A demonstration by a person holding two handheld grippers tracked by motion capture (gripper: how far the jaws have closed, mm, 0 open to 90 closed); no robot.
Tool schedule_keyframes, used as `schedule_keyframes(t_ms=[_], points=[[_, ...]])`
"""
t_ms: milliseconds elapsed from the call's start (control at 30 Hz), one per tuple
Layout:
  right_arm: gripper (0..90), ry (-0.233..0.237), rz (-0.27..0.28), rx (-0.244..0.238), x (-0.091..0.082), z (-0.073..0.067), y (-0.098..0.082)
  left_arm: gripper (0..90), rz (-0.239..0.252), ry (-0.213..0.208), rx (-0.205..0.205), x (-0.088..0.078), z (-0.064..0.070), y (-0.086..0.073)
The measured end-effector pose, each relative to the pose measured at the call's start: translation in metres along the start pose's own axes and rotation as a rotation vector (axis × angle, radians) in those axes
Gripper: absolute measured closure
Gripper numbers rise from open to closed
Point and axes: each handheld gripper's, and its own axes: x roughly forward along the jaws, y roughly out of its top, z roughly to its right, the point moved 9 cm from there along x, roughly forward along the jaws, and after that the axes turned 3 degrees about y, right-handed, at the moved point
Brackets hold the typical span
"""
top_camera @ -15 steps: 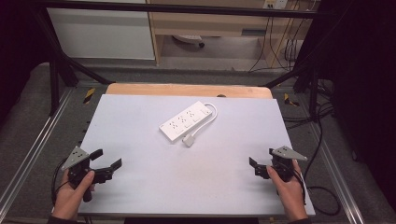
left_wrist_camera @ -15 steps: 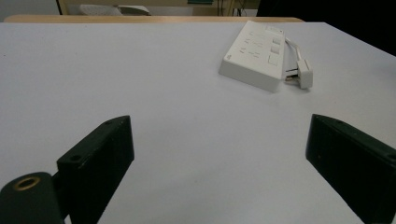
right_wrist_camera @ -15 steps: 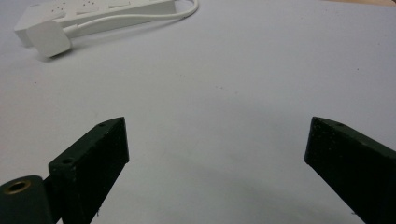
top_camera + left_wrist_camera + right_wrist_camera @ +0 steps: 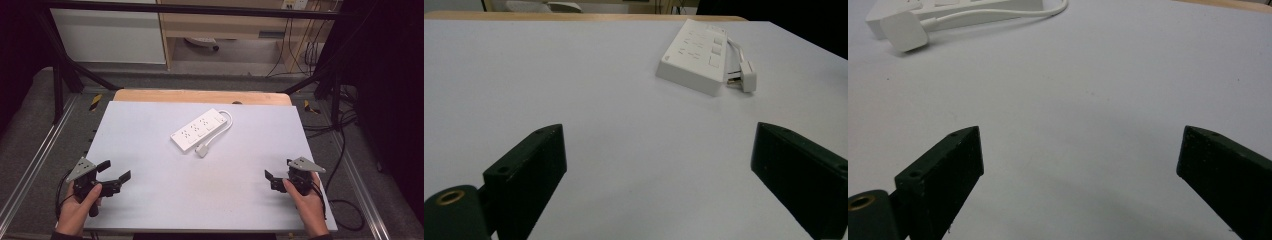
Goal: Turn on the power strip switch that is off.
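While the big white table (image 4: 150, 150) takes up most of the room, a strip of brown wood (image 4: 200, 96) peeks out along its far edge. Near the middle of the table, a bit toward the far side, lies a white power strip (image 4: 197, 131). It sits slanted, flat on the table. Its thin white cord (image 4: 226, 122) loops out from the far end and curls back along one side. The cord ends in a small white plug (image 4: 202, 150), which rests on the table just beside the near end of the strip.

Each of the person's hands holds a black tool, and both are down at the near edge, well apart from the power strip. The left gripper (image 4: 115, 170) is at the near left corner. Its two jaws stand wide apart with nothing between them. The right gripper (image 4: 269, 181) is at the near right corner. Its jaws are spread wide too, and they hold nothing.
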Motion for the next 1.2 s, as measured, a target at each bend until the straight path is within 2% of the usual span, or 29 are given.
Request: schedule_keyframes(t_ms=[267, 467, 567, 700, 767, 1000, 1200], points=[[4.7, 0.007, -0.010, -0.024, 0.002, -0.003, -0.001, 7.3, -0.003, -0.007, 0.008, 0.001, 0.002, 0.000], [4.7, 0.008, 0.014, -0.037, 0.000, -0.005, 0.004, 6.7, 0.002, -0.004, 0.011, 0.002, 0.005, 0.003], [4.8, 0.001, 0.004, -0.047, 0.002, -0.006, 0.001, 6.7, 0.023, -0.022, 0.012, 0.000, 0.010, 0.007], [4.8, 0.011, 0.010, -0.065, 0.001, -0.010, 0.003, 7.3, 0.030, -0.019, 0.006, 0.000, 0.010, 0.009], [4.8, 0.014, 0.012, -0.065, 0.001, -0.011, 0.003, 7.3, 0.039, -0.028, -0.010, 0.000, 0.011, 0.011], [4.4, 0.026, 0.026, -0.060, 0.001, -0.013, 0.006, 5.0, 0.055, -0.055, 0.016, 0.001, 0.019, 0.018], [4.2, 0.022, 0.021, -0.055, 0.001, -0.013, 0.004, 5.0, 0.064, -0.059, 0.018, 0.004, 0.022, 0.022]])
